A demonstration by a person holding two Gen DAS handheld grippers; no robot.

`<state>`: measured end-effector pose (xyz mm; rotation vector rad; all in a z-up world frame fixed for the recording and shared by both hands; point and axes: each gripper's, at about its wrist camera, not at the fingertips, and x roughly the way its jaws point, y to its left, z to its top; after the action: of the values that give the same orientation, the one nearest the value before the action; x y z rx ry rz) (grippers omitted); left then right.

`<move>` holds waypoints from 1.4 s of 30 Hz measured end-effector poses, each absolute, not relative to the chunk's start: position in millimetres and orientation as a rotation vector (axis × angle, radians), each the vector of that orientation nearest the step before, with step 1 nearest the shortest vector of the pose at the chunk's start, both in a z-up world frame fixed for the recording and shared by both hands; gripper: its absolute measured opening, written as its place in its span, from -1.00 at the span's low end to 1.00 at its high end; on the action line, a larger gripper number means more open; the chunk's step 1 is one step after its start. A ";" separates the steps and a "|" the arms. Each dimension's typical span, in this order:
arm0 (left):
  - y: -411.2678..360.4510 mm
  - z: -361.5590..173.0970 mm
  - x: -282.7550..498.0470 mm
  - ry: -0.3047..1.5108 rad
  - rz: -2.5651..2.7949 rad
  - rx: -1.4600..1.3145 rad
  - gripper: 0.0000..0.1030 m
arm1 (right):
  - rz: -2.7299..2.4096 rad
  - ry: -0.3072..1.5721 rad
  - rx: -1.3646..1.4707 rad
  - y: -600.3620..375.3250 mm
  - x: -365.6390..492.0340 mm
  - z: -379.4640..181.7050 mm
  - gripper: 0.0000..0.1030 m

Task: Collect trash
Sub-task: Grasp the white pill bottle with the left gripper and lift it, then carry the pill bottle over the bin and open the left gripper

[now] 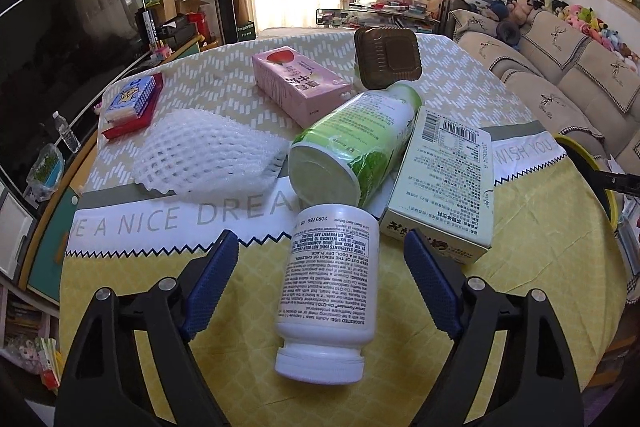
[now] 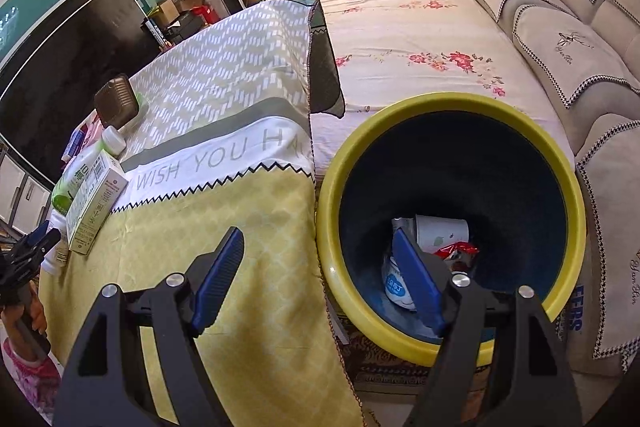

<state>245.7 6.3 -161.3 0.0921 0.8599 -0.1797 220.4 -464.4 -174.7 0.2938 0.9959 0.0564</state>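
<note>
Yellow-rimmed bin (image 2: 452, 347) just beside tablecloth (image 2: 256, 267) edge

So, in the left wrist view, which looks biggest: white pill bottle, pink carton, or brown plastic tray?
1. White pill bottle, though it lies nearest the camera.
2. Pink carton.
3. Brown plastic tray, farthest away.

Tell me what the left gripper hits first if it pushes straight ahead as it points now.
The left gripper is open around the lying white supplement bottle, so that comes first; beyond it lies the green drink bottle, though depth is uncertain.
</note>
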 end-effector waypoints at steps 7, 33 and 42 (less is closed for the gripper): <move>3.6 -171.6 250.6 0.891 -0.182 0.112 0.34 | 0.060 1.003 0.299 -465.1 220.9 -178.8 0.42; -19.7 -127.2 218.3 0.792 -0.281 0.092 -0.09 | 0.065 0.988 0.312 -471.1 210.6 -179.3 0.42; -87.8 -89.1 221.7 0.716 -0.453 0.112 -0.09 | 0.026 0.926 0.332 -497.3 186.7 -166.1 0.43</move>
<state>221.7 -87.8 -89.1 0.1122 0.7157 -0.4526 186.7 -497.3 -166.1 0.3319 0.9256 0.0264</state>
